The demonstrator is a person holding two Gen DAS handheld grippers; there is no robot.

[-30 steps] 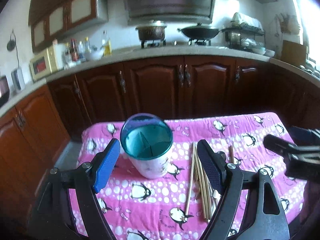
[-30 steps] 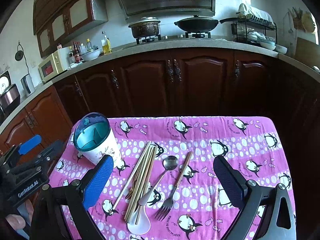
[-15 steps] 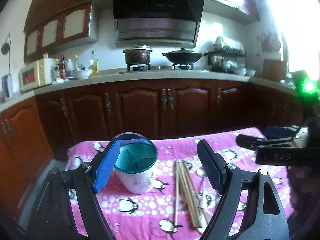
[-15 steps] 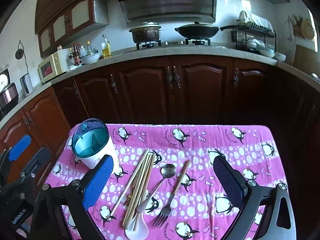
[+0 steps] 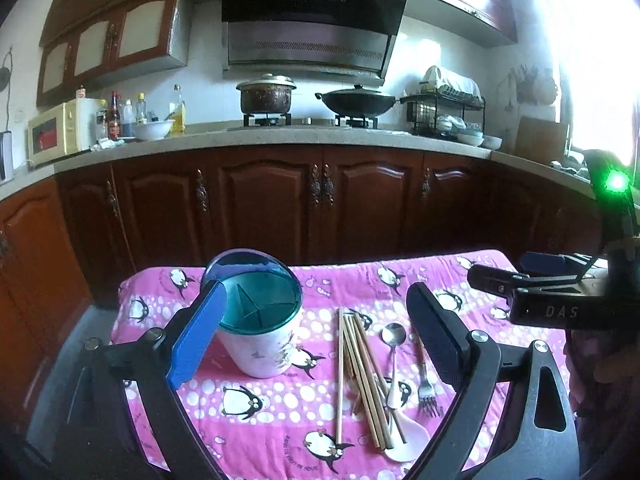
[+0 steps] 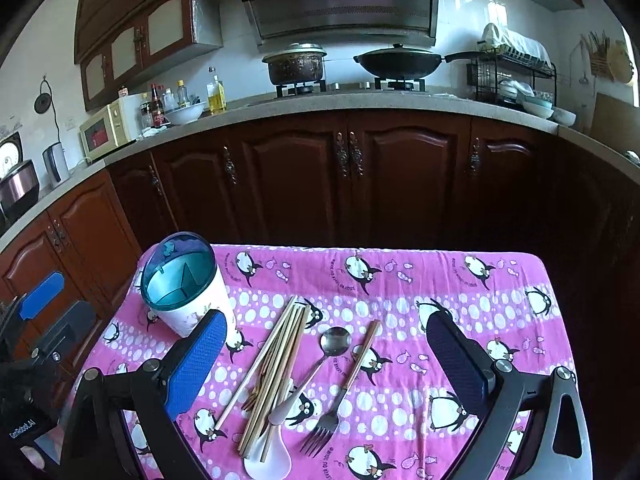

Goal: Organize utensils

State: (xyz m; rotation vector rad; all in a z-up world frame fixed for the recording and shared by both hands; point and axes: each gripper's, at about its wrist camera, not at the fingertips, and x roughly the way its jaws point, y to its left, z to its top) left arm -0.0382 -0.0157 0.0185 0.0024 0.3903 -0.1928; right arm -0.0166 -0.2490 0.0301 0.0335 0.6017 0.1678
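Note:
A white utensil holder with a teal divided rim (image 5: 260, 320) (image 6: 182, 286) stands at the left of a pink penguin tablecloth (image 5: 280, 396) (image 6: 400, 292). Beside it lie several wooden chopsticks (image 5: 360, 364) (image 6: 276, 356), a metal spoon (image 5: 394, 344) (image 6: 330, 350), a fork (image 5: 426, 384) (image 6: 340, 396) and a white spoon (image 5: 408, 436) (image 6: 272, 460). My left gripper (image 5: 316, 336) is open above the table's near edge, its blue finger beside the holder. My right gripper (image 6: 326, 364) is open above the utensils. Both are empty.
Dark wooden cabinets (image 6: 352, 176) and a counter with a pot (image 6: 296, 62), a wok (image 6: 400, 60), a dish rack (image 6: 512, 76), bottles and a microwave (image 6: 108, 126) stand behind the table. Floor lies to the left of the table.
Both grippers have drawn back and risen, so the table looks smaller and lower. The left view has tilted up towards the counter. The utensils and holder have not moved.

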